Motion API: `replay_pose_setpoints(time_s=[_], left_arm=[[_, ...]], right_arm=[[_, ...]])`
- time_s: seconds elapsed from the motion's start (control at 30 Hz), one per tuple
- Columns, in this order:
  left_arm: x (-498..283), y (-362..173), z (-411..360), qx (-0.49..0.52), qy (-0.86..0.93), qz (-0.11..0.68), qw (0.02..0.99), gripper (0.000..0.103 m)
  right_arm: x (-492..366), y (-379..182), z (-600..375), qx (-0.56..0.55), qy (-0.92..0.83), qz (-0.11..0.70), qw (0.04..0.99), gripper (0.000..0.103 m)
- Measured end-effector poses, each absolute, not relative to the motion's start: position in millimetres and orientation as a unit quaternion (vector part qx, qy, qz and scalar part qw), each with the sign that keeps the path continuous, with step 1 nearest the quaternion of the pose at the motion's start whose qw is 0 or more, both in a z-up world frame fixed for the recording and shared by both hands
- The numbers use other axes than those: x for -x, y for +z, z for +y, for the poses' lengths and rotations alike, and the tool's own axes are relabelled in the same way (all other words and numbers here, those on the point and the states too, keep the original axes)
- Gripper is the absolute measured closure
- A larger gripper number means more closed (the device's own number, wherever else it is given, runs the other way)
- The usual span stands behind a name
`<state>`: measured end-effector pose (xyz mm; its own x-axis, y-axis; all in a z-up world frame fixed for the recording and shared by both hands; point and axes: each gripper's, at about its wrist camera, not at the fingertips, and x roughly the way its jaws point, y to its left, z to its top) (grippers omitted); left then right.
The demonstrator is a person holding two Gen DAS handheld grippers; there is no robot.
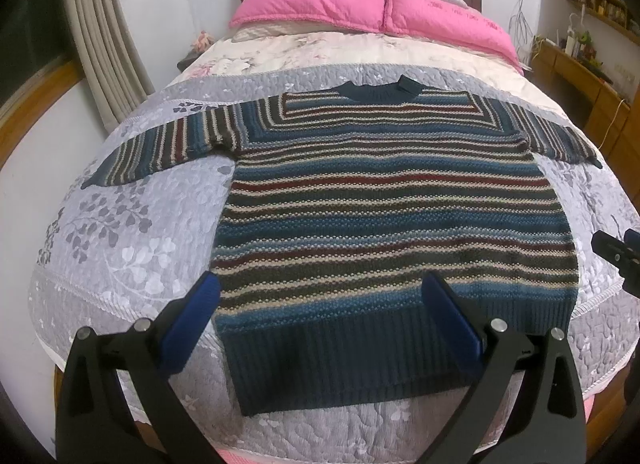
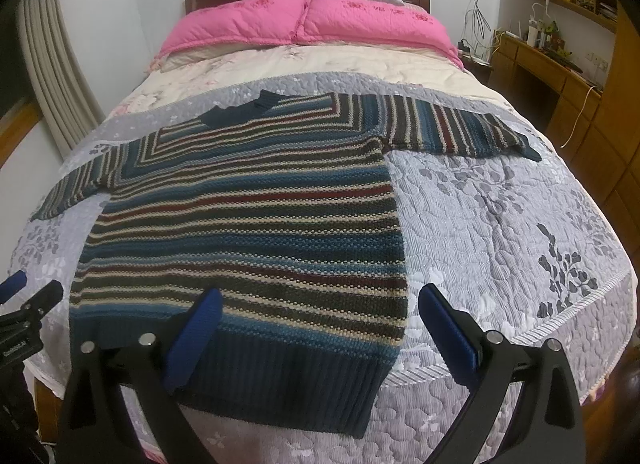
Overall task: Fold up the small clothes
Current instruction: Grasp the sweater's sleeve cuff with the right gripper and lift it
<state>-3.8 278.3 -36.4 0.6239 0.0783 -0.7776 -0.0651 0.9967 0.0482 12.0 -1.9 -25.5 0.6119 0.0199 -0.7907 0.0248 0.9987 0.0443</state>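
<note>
A: Both sets of jaws are standing wide apart, gripping nothing. The left gripper (image 1: pixel 320 316) is hovering over the near left corner of the striped sweater (image 1: pixel 384 203), and the right gripper (image 2: pixel 320 318) is hanging over the near right corner.

B: And the sweater is lying where?

A: It is lying flat on the grey quilt (image 1: pixel 120 232) at the foot of the bed, collar (image 1: pixel 376 91) pointing toward the pink pillows (image 1: pixel 360 3), both sleeves spreading straight out to the sides.

B: So how far along is the folding?

A: It is looking like the very start. No sleeve is folded in and the hem (image 1: pixel 352 360) is lying unturned, so every fold is remaining to be done.

B: How are the tools sitting?

A: Both are pointing forward along the bed, side by side, tilting down toward the hem.
</note>
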Motion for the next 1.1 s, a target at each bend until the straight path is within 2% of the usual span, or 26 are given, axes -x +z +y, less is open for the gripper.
replay_pose_setpoints(time_s=[0.27, 0.53, 0.8, 1.1], left_arm=[[-7.4, -41.0, 268.9, -0.013, 0.042, 0.439, 0.897, 0.003], [-55.0, -55.4, 250.4, -0.001, 0.032, 0.444, 0.896, 0.003], [-146.3, -61.4, 211.8, 0.006, 0.033, 0.438, 0.898, 0.003], [-246.8, -75.8, 152.4, 0.022, 0.027, 0.441, 0.897, 0.003]], right_arm=[[-17.9, -34.7, -4.7, -0.029, 0.005, 0.443, 0.896, 0.004], [-69.9, -39.6, -40.7, -0.025, 0.001, 0.441, 0.897, 0.004], [-175.6, -57.7, -141.9, -0.081, -0.017, 0.481, 0.873, 0.004], [-271.9, -110.6, -268.6, -0.128, -0.094, 0.54, 0.827, 0.005]])
